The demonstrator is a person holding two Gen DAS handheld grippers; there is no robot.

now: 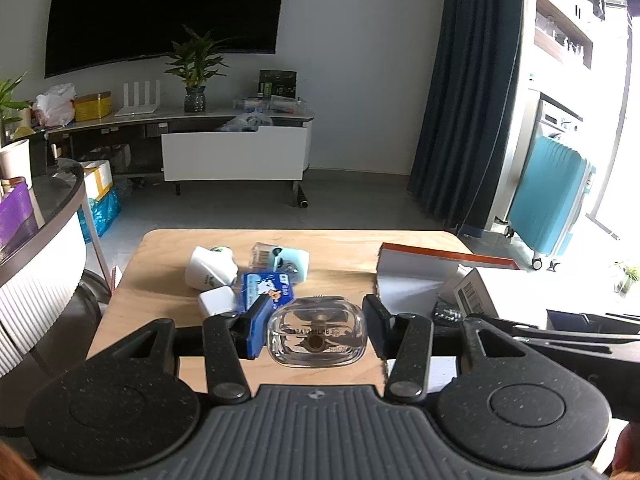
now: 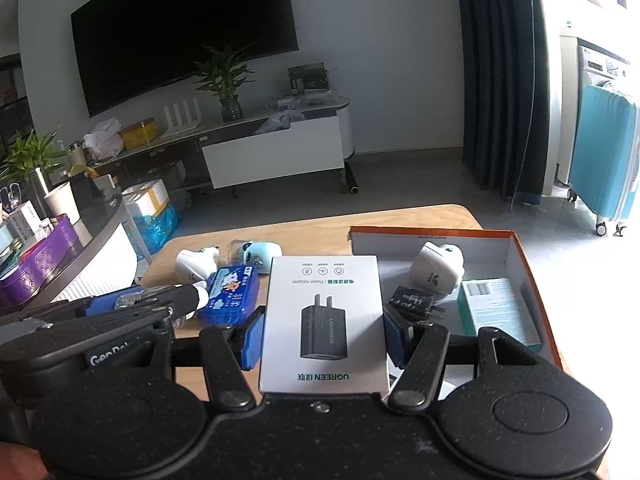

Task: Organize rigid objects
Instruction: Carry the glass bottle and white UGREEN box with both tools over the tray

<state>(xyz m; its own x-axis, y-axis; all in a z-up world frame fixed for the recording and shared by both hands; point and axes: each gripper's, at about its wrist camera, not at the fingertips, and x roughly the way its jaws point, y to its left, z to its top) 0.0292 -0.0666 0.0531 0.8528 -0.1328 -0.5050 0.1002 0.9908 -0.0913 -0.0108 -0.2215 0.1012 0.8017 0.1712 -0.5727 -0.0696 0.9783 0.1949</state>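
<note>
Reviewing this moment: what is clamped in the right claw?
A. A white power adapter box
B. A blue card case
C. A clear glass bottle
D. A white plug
A: in the right wrist view the right claw has its blue pads against both sides of the white power adapter box, which carries a picture of a black charger.

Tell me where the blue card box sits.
In the left wrist view the blue card box lies left of centre on the wooden table, between the white adapter and the clear glass bottle.
</note>
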